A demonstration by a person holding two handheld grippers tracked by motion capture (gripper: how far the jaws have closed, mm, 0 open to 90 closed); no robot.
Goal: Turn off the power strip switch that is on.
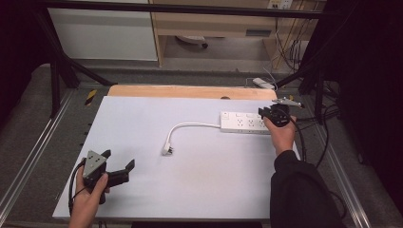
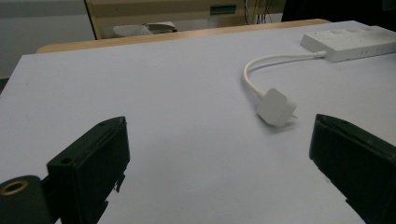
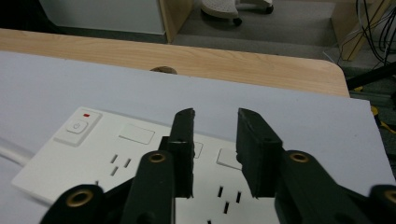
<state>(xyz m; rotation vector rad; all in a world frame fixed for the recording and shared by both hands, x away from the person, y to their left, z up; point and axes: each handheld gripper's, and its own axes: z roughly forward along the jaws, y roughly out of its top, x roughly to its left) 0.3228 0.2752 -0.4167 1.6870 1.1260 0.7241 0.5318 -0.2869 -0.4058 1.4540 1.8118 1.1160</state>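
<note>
Plug (image 1: 167, 150) lies mid-mat, end of short white cord curving off power strip (image 1: 242, 122); plug sits on strip's left, nearer my side. My left gripper (image 1: 118, 164) hovers low, well left of plug, jaws spread wide, plug ahead toward right jaw. My right gripper (image 1: 271, 113) over strip's right end, jaws narrowed but empty (small gap between). Left nearer plug, I judge.

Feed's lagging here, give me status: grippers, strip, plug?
Left gripper open, empty, low near table edge. Right gripper part open over power strip, nothing gripped. Plug loose mid-table, unobstructed.
</note>
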